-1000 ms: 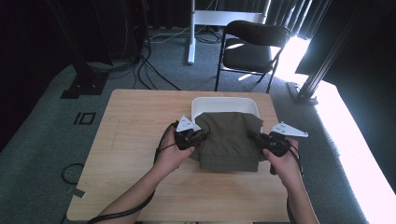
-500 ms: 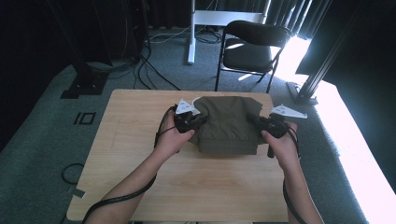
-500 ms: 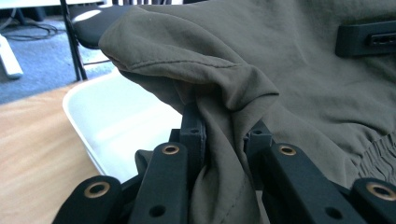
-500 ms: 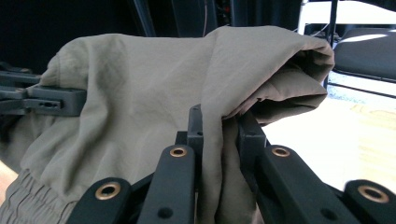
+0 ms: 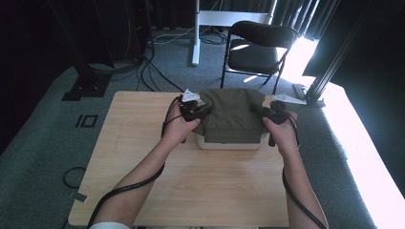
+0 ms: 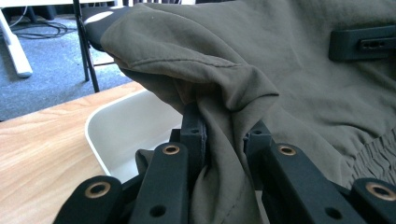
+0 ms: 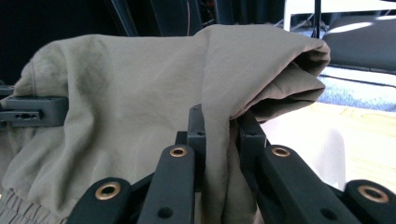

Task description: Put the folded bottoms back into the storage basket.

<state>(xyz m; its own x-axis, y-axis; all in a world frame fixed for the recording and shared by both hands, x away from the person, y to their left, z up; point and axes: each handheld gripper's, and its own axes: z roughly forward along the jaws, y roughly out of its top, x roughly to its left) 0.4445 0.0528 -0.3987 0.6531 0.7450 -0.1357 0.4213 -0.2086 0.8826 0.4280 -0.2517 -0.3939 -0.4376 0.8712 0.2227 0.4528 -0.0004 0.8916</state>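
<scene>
An olive garment (image 5: 230,114) was held pinched at 2 edges by the left gripper (image 5: 203,111) and right gripper (image 5: 260,111) above a white tub (image 5: 229,144), into which lowering was judged the next move.

White bin (image 5: 229,143) mostly under olive garment (image 5: 231,117); chair (image 5: 260,45) top cropped

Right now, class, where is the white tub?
In the high view the white tub sits mid-table, beneath the olive garment held between the left gripper and right gripper.
</scene>
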